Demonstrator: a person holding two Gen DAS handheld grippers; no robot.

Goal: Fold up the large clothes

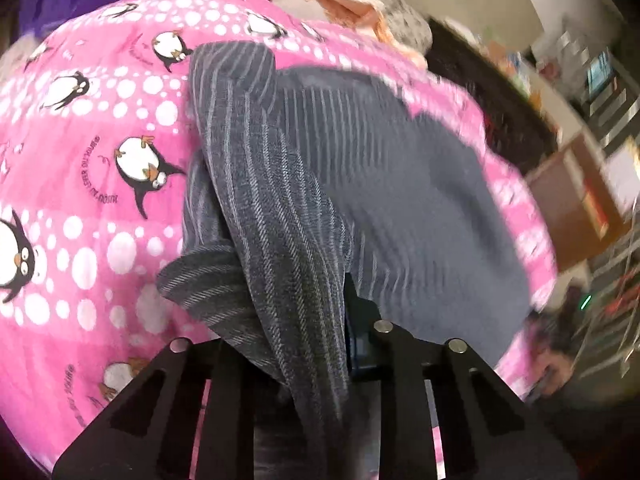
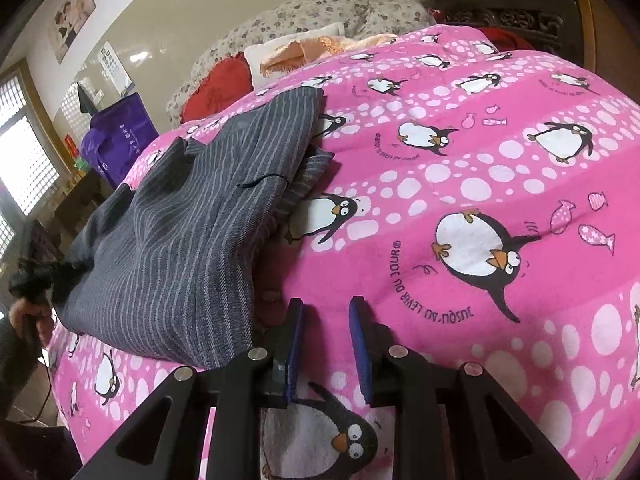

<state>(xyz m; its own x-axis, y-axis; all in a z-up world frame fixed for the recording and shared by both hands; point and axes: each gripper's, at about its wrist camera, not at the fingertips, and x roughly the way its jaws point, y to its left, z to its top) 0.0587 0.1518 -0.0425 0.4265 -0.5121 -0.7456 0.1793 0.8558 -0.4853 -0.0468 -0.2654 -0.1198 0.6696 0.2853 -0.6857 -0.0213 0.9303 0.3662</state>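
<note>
A grey pinstriped garment [image 2: 180,232] lies partly folded on a bed with a pink penguin-print cover [image 2: 480,168]. In the left wrist view the garment [image 1: 320,168] hangs up from the cover [image 1: 80,152] into my left gripper [image 1: 316,344], which is shut on a bunched edge of it; the cloth hides most of the fingers. My right gripper [image 2: 326,320] is open with blue pads [image 2: 358,344], empty, just above the cover and right of the garment's near edge. The left gripper and the hand holding it show at the far left of the right wrist view [image 2: 36,280].
Pillows, a red cushion [image 2: 220,84] and an orange cloth [image 2: 316,50] lie at the head of the bed. A purple bag [image 2: 120,136] stands beside the bed near a window. A dark carved headboard [image 2: 516,12] is at the far right. Shelves and furniture [image 1: 580,184] blur in the left wrist view.
</note>
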